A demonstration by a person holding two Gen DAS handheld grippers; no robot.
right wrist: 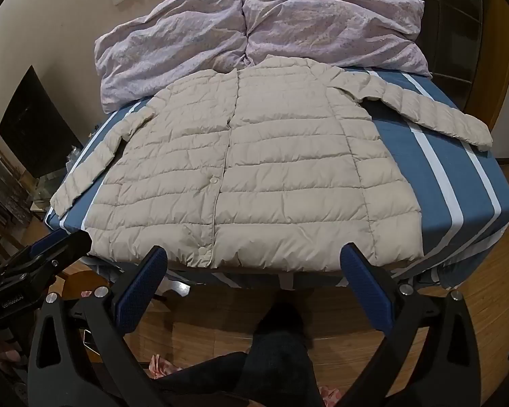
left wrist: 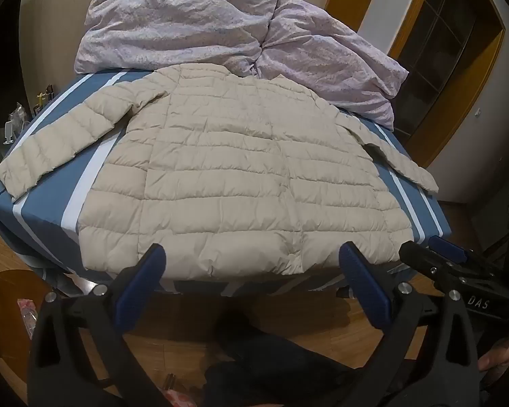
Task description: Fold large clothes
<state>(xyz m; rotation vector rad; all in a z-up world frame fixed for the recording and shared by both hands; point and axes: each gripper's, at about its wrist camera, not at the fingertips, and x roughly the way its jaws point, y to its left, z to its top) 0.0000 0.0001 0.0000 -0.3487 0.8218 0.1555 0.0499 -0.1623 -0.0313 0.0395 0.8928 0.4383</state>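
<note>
Nearest the cameras, the left hand-held gripper (left wrist: 251, 264) hangs with its two blue-padded fingers spread wide apart and nothing between them, just short of the foot of the bed. The right hand-held gripper (right wrist: 254, 264) is the same: fingers apart, empty, level with the jacket's hem but not touching it. Each shows at the edge of the other's view, so the two are held side by side. Below them lie a wooden floor (right wrist: 458, 308) and the person's dark-trousered leg (right wrist: 281, 339).

Just beyond the fingertips lies the jacket (right wrist: 254, 176), a cream quilted one, spread flat and front-up on the blue bed (right wrist: 451, 183) with white stripes. Its closed front runs up the middle and its hem sits right at the near edge of the mattress. The left sleeve (left wrist: 54, 146) stretches out towards the left side of the bed; the right sleeve (right wrist: 441, 118) reaches towards the right side, its cuff near the edge. Further back, a crumpled lilac duvet (right wrist: 254, 23) is heaped at the head of the bed, touching the jacket's collar.

No fold looks begun, so the task seems to be at its start. The risks from here, as I judge them: the fabric looks puffy and slick, so a shallow pinch may catch only the top layer or slip off. With the hem at the mattress edge, a tug towards the person could drag the jacket onto the floor. A fold may also spring open.
</note>
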